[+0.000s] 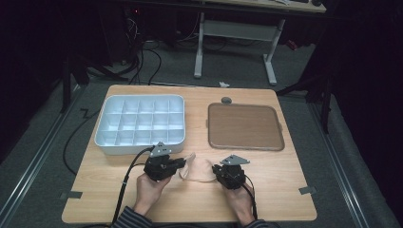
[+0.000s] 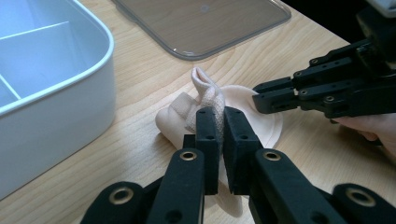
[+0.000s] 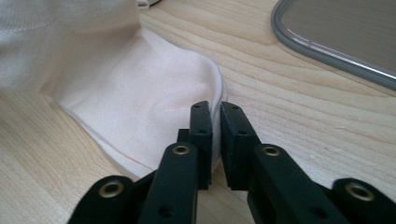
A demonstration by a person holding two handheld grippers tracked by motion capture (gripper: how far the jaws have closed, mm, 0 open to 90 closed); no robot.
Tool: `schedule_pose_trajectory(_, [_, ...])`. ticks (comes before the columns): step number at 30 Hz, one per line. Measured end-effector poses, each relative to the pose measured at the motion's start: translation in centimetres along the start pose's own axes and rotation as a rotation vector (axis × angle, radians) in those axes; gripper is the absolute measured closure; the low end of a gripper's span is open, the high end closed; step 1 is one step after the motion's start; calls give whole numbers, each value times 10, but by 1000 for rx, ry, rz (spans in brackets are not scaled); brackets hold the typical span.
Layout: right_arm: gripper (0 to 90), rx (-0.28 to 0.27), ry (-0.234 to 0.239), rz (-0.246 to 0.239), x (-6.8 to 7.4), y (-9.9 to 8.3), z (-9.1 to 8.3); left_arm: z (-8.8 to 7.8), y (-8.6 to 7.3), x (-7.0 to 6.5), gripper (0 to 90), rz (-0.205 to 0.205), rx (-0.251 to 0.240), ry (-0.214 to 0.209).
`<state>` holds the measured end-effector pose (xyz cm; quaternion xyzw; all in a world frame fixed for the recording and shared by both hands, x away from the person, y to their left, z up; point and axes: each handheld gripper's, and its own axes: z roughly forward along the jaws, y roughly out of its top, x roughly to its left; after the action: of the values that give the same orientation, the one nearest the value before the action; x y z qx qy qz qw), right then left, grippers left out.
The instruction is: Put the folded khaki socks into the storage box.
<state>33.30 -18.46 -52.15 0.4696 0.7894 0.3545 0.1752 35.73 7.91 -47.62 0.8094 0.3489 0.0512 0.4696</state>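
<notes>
High view, item one: your cloth (image 1: 197, 169), a pale peach fabric piece, lies on the worktop (image 1: 280, 190) just in front of the white compartment tray (image 1: 140, 124), stretched between your two hands. Your left hand-held gripper (image 1: 179, 164) sits at the cloth's end nearer the tray; your right hand-held gripper (image 1: 217, 170) sits at the opposite end.

Item two, grip states. In the left gripper view, your left hand-held gripper (image 2: 222, 122) has its jaws drawn almost together, pinching a raised fold of the cloth (image 2: 208, 95) that stands up between them. In the right gripper view, your right hand-held gripper (image 3: 215, 116) has its jaws nearly closed on the cloth's rounded hem (image 3: 218, 91), with the thin edge running through the narrow slit.

Item three, surroundings. A flat brown lid (image 1: 244, 127) with a clear rim lies beside the tray, well apart from the cloth. A small grey round piece (image 1: 226, 100) rests at the lid's far edge. Tape marks (image 1: 70, 194) sit near the worktop's front corners. Nothing lies between the tray and the cloth.

Item four, view differences. The left gripper view shows the tray wall (image 2: 70, 116) close beside the cloth and the other gripper (image 2: 280, 95) biting the far hem. The right gripper view shows the lid's rim (image 3: 327, 56) and the hem stitching, too small to read from above.
</notes>
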Motion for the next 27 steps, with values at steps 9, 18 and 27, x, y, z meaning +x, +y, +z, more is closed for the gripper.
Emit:
schedule_pose_trajectory(9, [861,5,-3,-12,4,2,4,5,5,-7,856,30,11,-10])
schedule_pose_trajectory(18, [861,10,29,-31,10,7,9,12,8,-10,855,39,24,-20])
schedule_pose_trajectory(27, [859,12,42,-35,10,8,12,24,9,-12,855,48,45,-25])
